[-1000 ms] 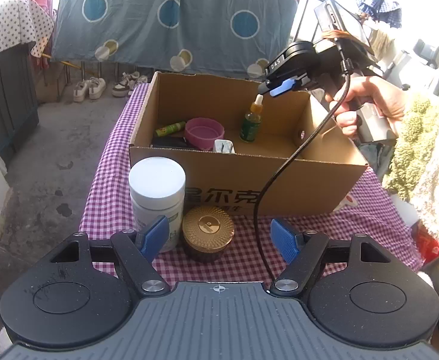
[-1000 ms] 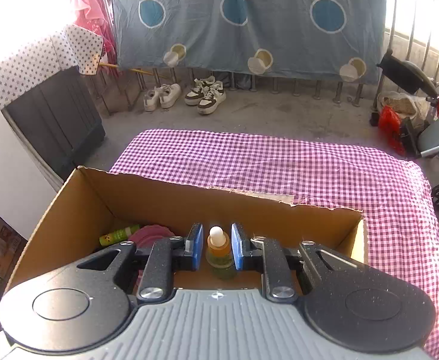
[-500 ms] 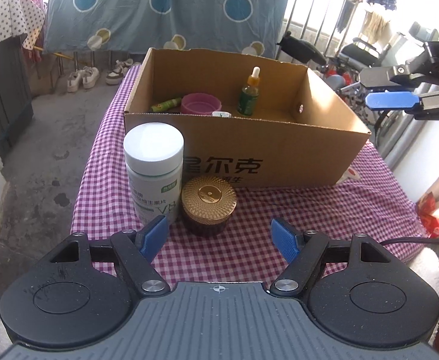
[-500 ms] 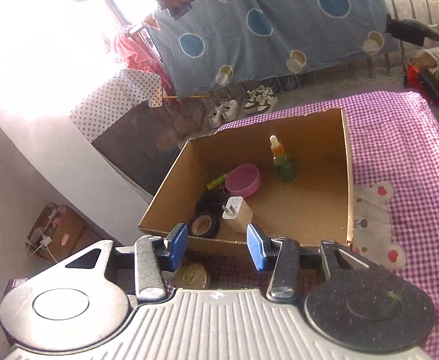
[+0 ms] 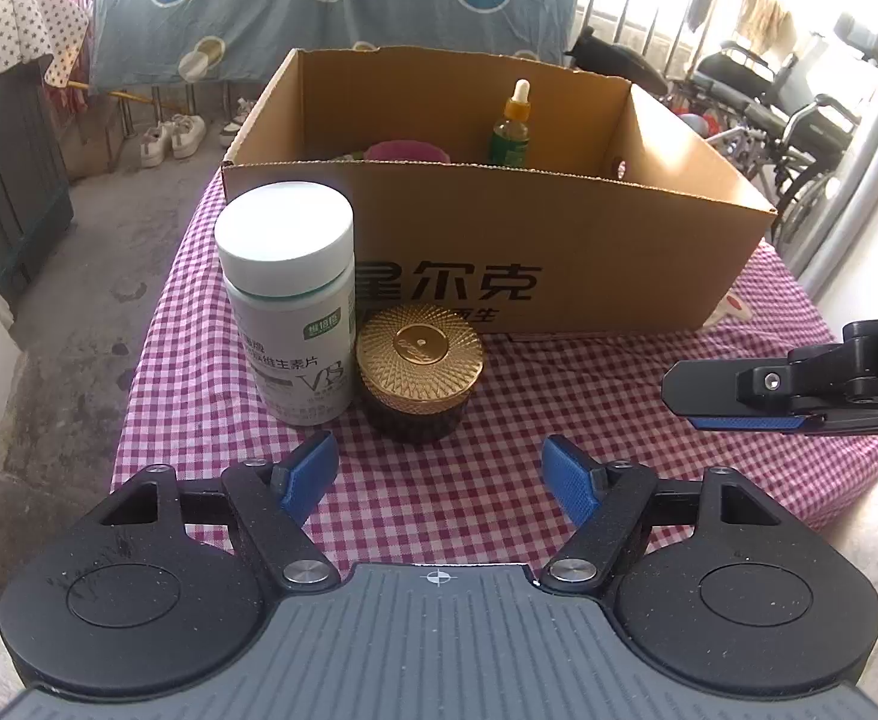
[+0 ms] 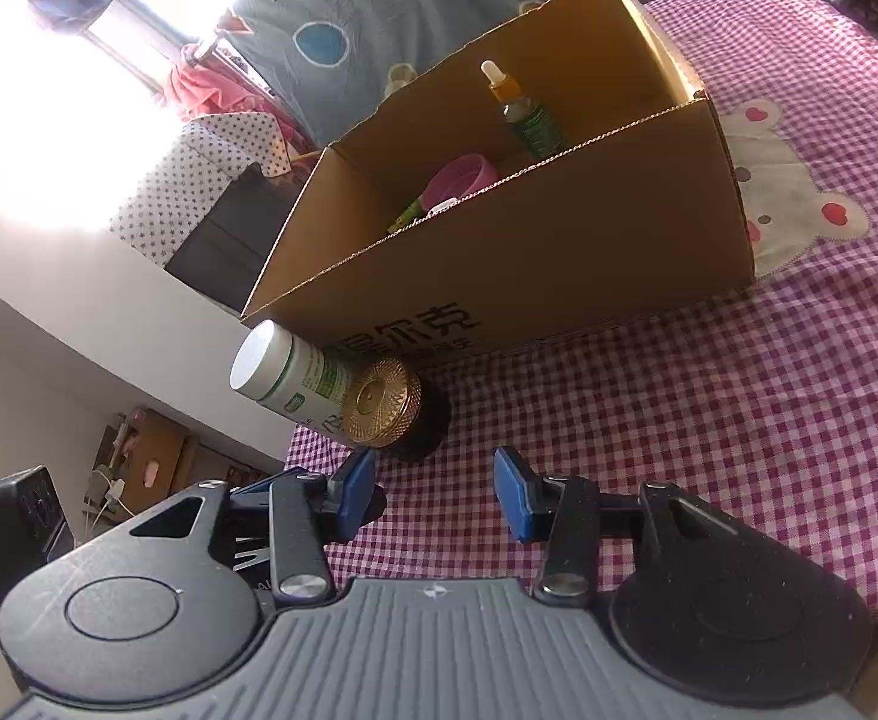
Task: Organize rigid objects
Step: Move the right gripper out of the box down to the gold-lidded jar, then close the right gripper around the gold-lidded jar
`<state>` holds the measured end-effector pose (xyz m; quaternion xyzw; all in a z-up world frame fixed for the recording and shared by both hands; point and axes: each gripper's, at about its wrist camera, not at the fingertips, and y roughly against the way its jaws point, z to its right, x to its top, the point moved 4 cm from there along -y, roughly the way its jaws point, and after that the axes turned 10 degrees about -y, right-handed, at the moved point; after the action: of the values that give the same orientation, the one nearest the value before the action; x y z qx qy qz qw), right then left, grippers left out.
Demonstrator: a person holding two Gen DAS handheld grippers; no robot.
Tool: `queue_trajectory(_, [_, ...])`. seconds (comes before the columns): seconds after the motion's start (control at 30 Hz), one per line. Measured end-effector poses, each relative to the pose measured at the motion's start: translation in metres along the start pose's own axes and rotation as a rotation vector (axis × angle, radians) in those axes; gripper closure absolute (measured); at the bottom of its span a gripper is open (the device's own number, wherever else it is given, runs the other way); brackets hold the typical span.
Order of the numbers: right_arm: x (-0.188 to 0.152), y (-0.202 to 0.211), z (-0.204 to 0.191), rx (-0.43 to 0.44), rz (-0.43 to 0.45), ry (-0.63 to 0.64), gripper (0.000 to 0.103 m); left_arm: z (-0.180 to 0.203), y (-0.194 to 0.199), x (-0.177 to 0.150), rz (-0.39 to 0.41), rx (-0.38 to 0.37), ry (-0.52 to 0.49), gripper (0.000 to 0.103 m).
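Observation:
A white vitamin bottle (image 5: pixel 292 312) and a gold-lidded dark jar (image 5: pixel 418 378) stand side by side on the checked cloth, in front of an open cardboard box (image 5: pixel 559 234). Inside the box stand a green dropper bottle (image 5: pixel 511 129) and a pink bowl (image 5: pixel 406 151). My left gripper (image 5: pixel 439 474) is open and empty, just short of the jar. My right gripper (image 6: pixel 433 489) is open and empty, low over the cloth, near the jar (image 6: pixel 382 402) and bottle (image 6: pixel 286 375). One of its fingers (image 5: pixel 757 390) shows at the right of the left wrist view.
The purple-and-white checked tablecloth (image 5: pixel 559 420) covers the table; its left edge drops to a concrete floor. A bear patch (image 6: pixel 793 204) lies on the cloth beside the box. Wheelchairs (image 5: pixel 787 102) and a blue hanging sheet stand behind.
My right gripper let go of the dropper bottle inside the box, drew back out and came down low over the cloth at the right. My left gripper moved closer to the jar and bottle.

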<state>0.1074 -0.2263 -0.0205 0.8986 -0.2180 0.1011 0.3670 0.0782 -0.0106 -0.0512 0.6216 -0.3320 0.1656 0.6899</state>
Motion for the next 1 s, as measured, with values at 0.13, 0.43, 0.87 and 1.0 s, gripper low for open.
queue_trajectory(0.13, [0.0,-0.002,-0.002,0.012,0.006,0.008,0.056,0.005,-0.003,0.001,-0.004,0.01,-0.001,0.028])
queue_trajectory(0.43, [0.005,-0.012,0.009,0.037,-0.01,-0.014,0.051,0.006,-0.013,-0.003,-0.014,0.04,-0.011,0.028])
queue_trajectory(0.87, [0.027,-0.073,0.0,0.113,-0.054,-0.016,0.052,-0.002,-0.028,-0.001,0.046,0.008,-0.028,0.028])
queue_trajectory(1.0, [0.032,-0.098,-0.004,0.098,-0.077,0.001,0.053,-0.004,-0.037,-0.002,0.04,-0.008,-0.03,0.028])
